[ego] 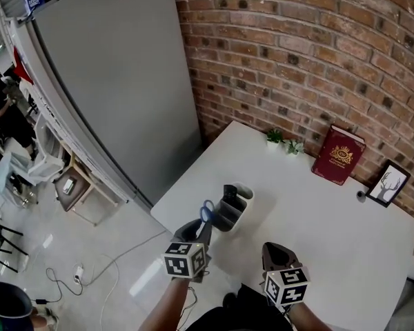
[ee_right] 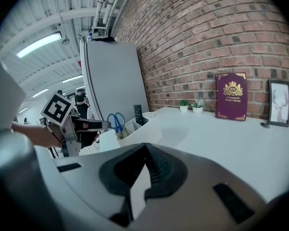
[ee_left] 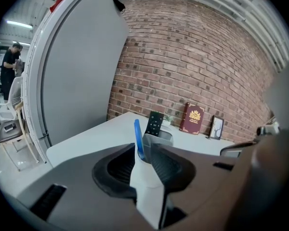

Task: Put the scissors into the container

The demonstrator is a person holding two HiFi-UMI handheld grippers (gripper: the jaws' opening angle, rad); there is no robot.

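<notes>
Blue-handled scissors (ego: 206,211) stand handle-up at the near end of a white and grey container (ego: 236,204) by the table's front left edge. My left gripper (ego: 201,230) is shut on the handle. In the left gripper view the blue handle (ee_left: 138,137) sticks up edge-on between the closed jaws, with the container (ee_left: 162,137) just behind. The right gripper view shows the scissors (ee_right: 116,122) with their blades down inside the container (ee_right: 137,133). A black remote (ego: 229,192) stands in a farther compartment. My right gripper (ego: 276,253) hovers to the right, shut and empty.
A red book (ego: 339,155) and a framed deer picture (ego: 388,183) lean on the brick wall, with two small plants (ego: 283,141) beside them. A tall grey panel (ego: 124,81) stands left of the white table (ego: 331,233). The floor drops off below the table's left edge.
</notes>
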